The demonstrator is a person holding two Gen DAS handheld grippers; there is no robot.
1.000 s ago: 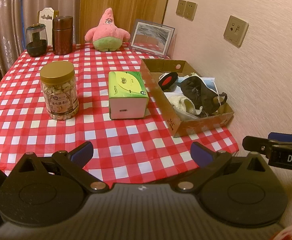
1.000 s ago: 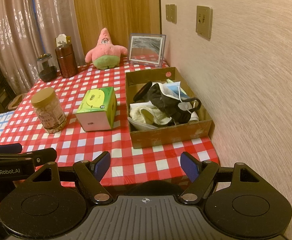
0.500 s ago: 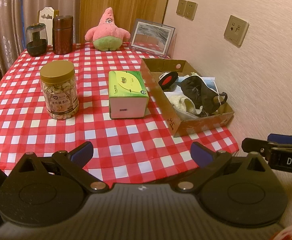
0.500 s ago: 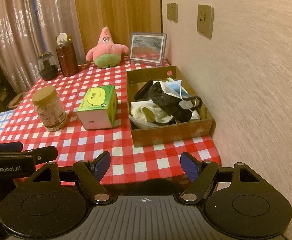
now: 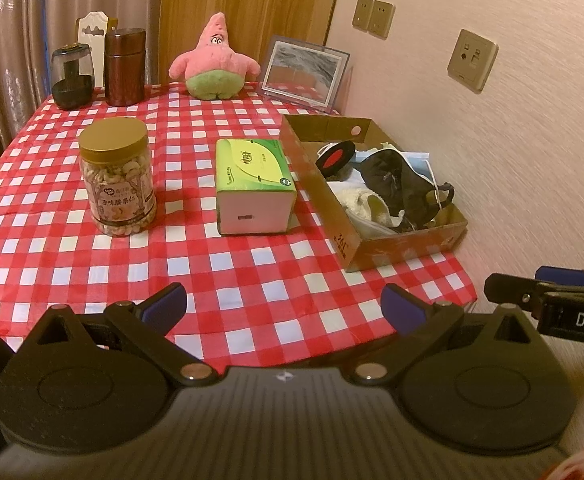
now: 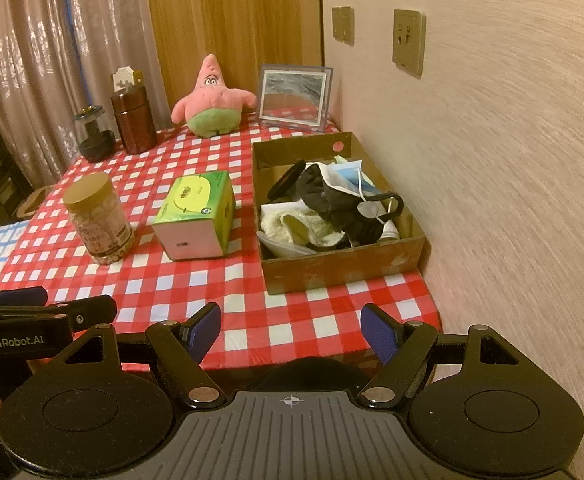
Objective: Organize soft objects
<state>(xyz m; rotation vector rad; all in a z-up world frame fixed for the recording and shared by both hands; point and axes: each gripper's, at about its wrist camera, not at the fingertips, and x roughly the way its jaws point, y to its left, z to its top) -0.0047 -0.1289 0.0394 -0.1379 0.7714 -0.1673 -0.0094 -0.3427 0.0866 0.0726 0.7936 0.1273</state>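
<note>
Where soft items (image 6: 332, 216) pile in cardboard box (image 6: 344, 268), lower layers hidden

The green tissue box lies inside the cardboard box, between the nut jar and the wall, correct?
Not inside. In the right wrist view the green tissue box stands on the tablecloth beside the cardboard box, between it and the nut jar.

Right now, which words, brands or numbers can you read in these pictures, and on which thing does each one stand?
"GenRobot.AI": on the side of the left claw, seen from the right wrist.
"DAS": on the side of the right claw, cut off by the picture edge.
Nut jar: Chinese label, too small to read.
Tissue pack: green print, blurred.
Cardboard box: dark corner mark, unreadable.
</note>
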